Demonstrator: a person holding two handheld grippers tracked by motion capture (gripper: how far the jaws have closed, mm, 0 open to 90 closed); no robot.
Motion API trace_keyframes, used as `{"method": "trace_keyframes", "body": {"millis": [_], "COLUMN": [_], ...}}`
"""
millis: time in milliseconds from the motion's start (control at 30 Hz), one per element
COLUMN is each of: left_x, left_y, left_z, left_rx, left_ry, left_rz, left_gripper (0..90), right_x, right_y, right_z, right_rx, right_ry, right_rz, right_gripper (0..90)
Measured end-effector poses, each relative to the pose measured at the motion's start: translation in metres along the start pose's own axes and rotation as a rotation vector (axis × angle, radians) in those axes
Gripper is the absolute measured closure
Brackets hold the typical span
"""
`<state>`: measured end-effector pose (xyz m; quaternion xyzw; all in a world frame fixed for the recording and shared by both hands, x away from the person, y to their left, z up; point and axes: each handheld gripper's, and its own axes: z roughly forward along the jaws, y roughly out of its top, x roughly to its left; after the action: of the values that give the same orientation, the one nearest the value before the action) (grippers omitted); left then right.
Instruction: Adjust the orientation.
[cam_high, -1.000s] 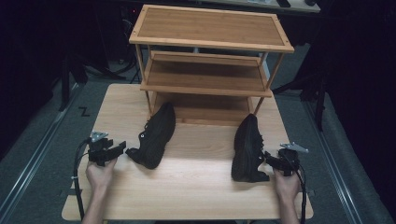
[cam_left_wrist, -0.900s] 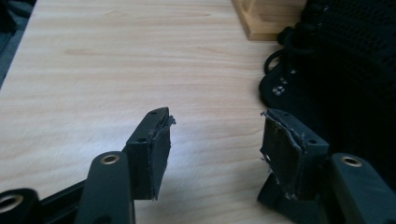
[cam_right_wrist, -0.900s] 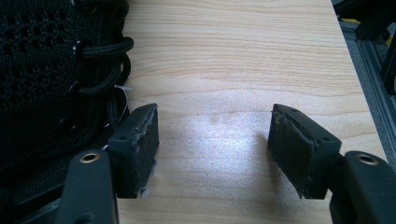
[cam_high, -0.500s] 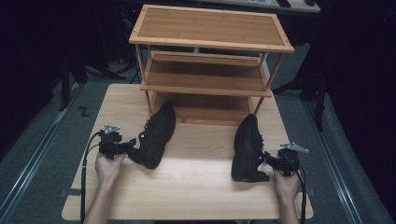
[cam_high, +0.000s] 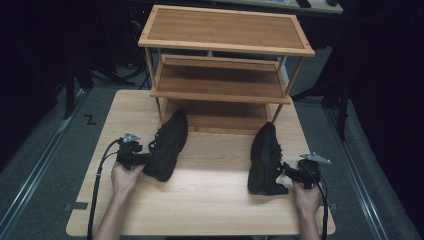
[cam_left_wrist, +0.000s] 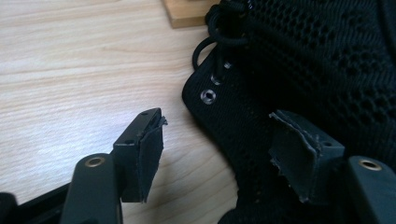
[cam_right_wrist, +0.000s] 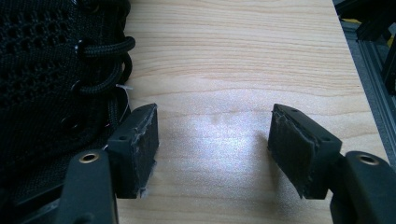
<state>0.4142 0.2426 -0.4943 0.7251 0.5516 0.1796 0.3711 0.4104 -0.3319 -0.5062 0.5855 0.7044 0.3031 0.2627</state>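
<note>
Two black mesh shoes lie on the wooden table (cam_high: 210, 210). The left shoe (cam_high: 169, 145) lies tilted, toe toward the rack. My left gripper (cam_high: 146, 159) is at its near left side. In the left gripper view the left gripper (cam_left_wrist: 219, 149) is open and its jaws have just been opening. The left shoe's (cam_left_wrist: 303, 70) eyelet edge sits between them, and a gap shows beside the left pad. The right shoe (cam_high: 264, 159) stands at the right. My right gripper (cam_high: 291, 172) is open just beside it. In the right gripper view bare wood lies between the right gripper's (cam_right_wrist: 212, 149) pads, with the laced right shoe (cam_right_wrist: 51, 70) at the left.
A three-tier wooden shoe rack (cam_high: 222, 60) stands at the back of the table, its lowest shelf just behind both shoes. The table's right edge (cam_right_wrist: 350, 70) is close to the right gripper. Dark floor and stands surround the table.
My left hand has moved right across the table up to the left shoe, and its jaws now straddle the shoe's edge. The right hand and both shoes have stayed put.
</note>
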Motion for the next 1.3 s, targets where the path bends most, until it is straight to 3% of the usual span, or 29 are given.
{"method": "trace_keyframes", "body": {"millis": [233, 667, 1300], "left_x": [-0.008, -0.024, -0.033], "left_y": [0.002, 0.012, 0.016], "left_z": [-0.002, -0.002, -0.003], "left_rx": [-0.007, -0.013, -0.042], "left_ry": [-0.006, -0.062, -0.075], "left_rz": [0.022, 0.071, 0.075], "left_gripper": [38.0, 38.0, 38.5], "right_x": [0.0, 0.0, 0.0], "right_y": [0.0, 0.0, 0.0], "right_z": [0.0, 0.0, 0.0], "right_rx": [-0.001, -0.001, -0.001], "right_ry": [0.001, 0.002, 0.003], "right_rz": [-0.004, -0.004, -0.005], "right_gripper": [33.7, 33.8, 33.7]}}
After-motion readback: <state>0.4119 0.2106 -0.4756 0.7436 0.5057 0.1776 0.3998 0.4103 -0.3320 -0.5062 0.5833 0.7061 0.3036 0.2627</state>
